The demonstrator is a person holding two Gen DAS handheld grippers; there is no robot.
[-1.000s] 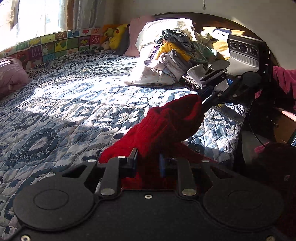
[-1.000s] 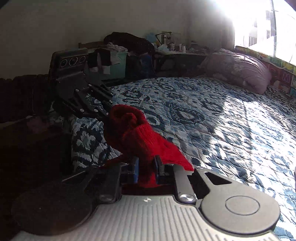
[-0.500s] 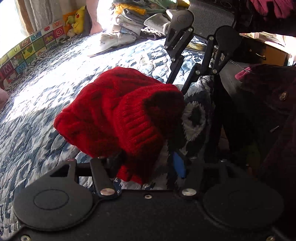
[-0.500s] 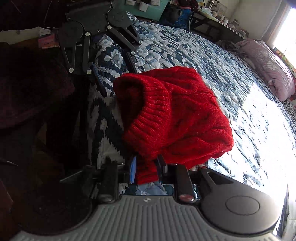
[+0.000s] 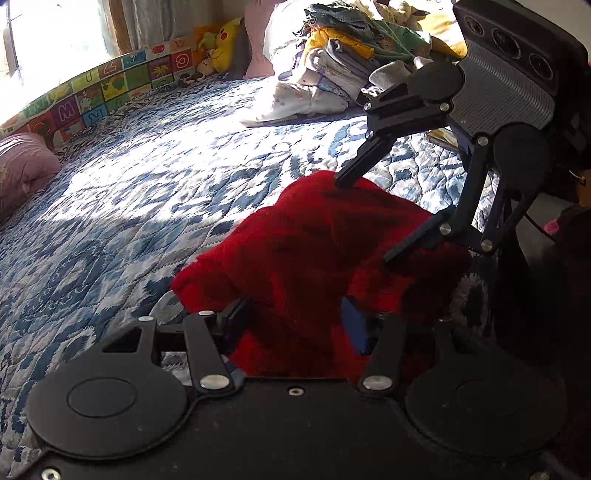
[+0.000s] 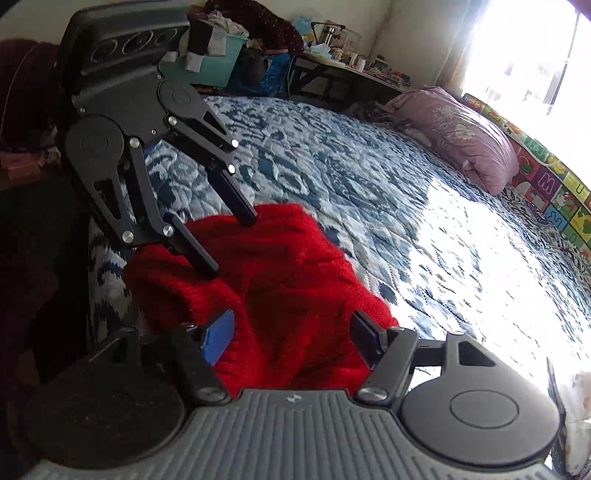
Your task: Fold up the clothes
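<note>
**Red knit down on quilt, both tongs spread**

L wrist: left gripper point(image 5: 295, 325) jaws apart, straddling the red knit sweater point(image 5: 314, 251) at 6 o'clock, no pinch. Clothes pile point(image 5: 351, 62) at 1.

R wrist: right gripper point(image 6: 291, 332) jaws wide, nothing held; sweater heaped at bed point(image 6: 369, 192) near edge. Knit prob soft, bulky, stretchy, grippy. Grab ribbed hem, not the loose middle.

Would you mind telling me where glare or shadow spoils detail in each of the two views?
Left wrist view: the window is blown out, and the red knit garment lies mostly in shadow. Right wrist view: sunlight washes out the quilt at right, and the left edge is nearly black.
</note>
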